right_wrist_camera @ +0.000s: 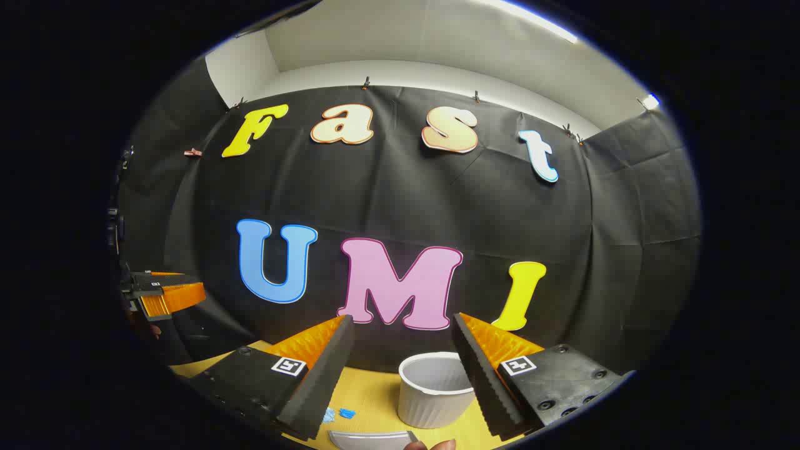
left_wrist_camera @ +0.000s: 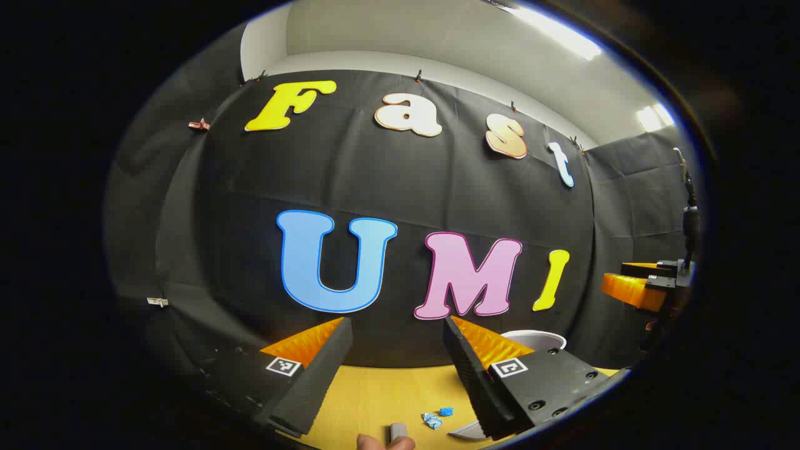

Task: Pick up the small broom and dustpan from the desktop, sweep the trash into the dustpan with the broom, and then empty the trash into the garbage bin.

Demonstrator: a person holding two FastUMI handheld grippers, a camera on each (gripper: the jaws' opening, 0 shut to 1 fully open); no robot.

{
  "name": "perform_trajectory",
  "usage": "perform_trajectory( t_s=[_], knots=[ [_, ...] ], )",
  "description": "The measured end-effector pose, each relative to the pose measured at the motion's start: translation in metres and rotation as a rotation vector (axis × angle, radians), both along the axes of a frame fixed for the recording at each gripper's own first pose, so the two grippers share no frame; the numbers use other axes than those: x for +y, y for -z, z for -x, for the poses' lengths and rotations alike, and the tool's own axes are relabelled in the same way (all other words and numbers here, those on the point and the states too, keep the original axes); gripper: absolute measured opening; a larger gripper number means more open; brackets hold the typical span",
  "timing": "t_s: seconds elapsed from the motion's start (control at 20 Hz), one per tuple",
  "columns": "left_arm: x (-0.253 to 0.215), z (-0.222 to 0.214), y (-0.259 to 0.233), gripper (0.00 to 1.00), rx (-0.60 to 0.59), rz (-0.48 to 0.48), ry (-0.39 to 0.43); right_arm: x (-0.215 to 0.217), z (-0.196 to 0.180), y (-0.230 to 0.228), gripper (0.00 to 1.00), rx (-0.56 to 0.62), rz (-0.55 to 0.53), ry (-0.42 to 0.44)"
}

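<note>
Left gripper view looks over a yellow desktop [left_wrist_camera: 375,400] toward the booth's black cloth wall, with the left gripper [left_wrist_camera: 398,359] raised above the surface, its two fingers spread wide with nothing between them. On the desktop between those fingers lie small blue scraps of trash [left_wrist_camera: 435,417], two crumpled bits close together. Just to their right a pale curved edge, probably part of the dustpan [left_wrist_camera: 465,431], peeks out beside the right-hand finger, and a small grey stub [left_wrist_camera: 398,430] with a fingertip [left_wrist_camera: 369,442] next to it shows at the bottom edge; what the stub belongs to cannot be told. Behind the right-hand finger the rim of a white ribbed bin [left_wrist_camera: 537,338] is visible. At the far right edge the other gripper hangs in the air. Right gripper view shows the right gripper [right_wrist_camera: 403,362], also held wide apart and gripping nothing. The white garbage bin [right_wrist_camera: 434,390] stands upright on the desktop [right_wrist_camera: 375,387] between its fingers, nearer the right one, and its inside looks empty. The blue trash [right_wrist_camera: 337,414] lies left of the bin, just beside the left-hand finger, and the grey dustpan [right_wrist_camera: 372,439] lies at the bottom edge, near the bin's base.
</note>
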State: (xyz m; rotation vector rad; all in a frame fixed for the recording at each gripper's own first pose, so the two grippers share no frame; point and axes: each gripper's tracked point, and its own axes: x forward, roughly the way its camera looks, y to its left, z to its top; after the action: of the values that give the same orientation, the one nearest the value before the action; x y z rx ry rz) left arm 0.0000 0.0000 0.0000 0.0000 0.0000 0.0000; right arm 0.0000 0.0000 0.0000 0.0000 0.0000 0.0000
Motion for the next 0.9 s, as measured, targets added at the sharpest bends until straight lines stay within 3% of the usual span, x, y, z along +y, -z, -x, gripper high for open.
perform_trajectory(
  t_s=[0.2, 0.25, 0.3, 0.9],
  knots=[
    [0.000, 0.000, 0.004, 0.95, 0.010, 0.010, -0.004, 0.006, 0.000, 0.001, 0.97, 0.004, -0.002, -0.014],
    [0.000, 0.000, 0.003, 0.95, 0.008, 0.010, -0.002, 0.007, -0.001, 0.002, 0.93, 0.005, 0.003, -0.020],
    [0.000, 0.000, 0.004, 0.94, 0.009, 0.008, -0.003, 0.009, -0.001, 0.003, 0.97, 0.009, 0.008, -0.024],
    [0.002, -0.006, 0.004, 0.94, -0.026, 0.008, -0.032, 0.018, -0.009, 0.018, 0.97, 0.054, 0.009, -0.074]
  ],
)
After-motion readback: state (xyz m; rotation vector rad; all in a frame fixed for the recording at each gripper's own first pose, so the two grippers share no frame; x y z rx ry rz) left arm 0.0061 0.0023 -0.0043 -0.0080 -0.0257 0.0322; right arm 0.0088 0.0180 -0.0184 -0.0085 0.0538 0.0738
